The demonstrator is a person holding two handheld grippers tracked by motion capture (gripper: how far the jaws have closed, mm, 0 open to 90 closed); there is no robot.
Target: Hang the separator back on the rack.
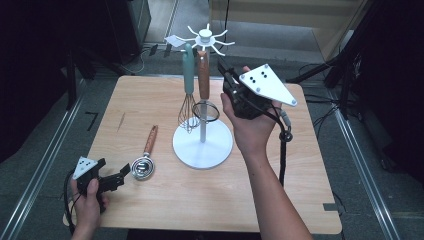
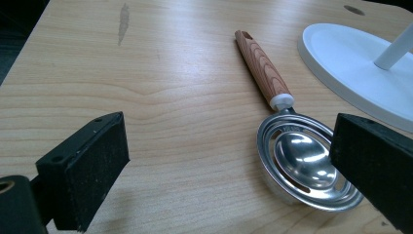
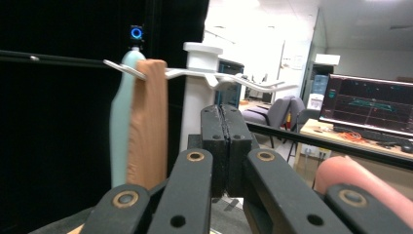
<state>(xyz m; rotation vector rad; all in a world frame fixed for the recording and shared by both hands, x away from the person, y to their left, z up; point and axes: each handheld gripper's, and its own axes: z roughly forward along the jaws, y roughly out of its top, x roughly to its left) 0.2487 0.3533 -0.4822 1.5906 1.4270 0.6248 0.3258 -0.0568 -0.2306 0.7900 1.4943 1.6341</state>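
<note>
A white utensil stand [image 1: 202, 149] rises at the middle of the wooden table. From its top hooks hang a teal-handled whisk [image 1: 188, 75] and a wood-handled utensil [image 1: 203, 75] with a wire ring. A wood-handled metal egg separator [image 1: 144, 162] lies flat to the left of the stand's base. My left gripper [image 1: 116, 171] rests low near the front left edge, open, with the separator's bowl [image 2: 304, 165] just ahead of its right jaw. My right gripper [image 1: 223, 68] is held up beside the stand's top, shut with nothing between its pads [image 3: 214, 141]; the wood handle [image 3: 146, 126] and teal handle [image 3: 119, 122] hang just beyond them.
The stand's round base [image 2: 350, 63] lies close to the right of the separator. A dark streak [image 2: 123, 22] marks the tabletop [image 1: 165, 210] at the far left. Metal rails and cables run along the floor on both sides of the table.
</note>
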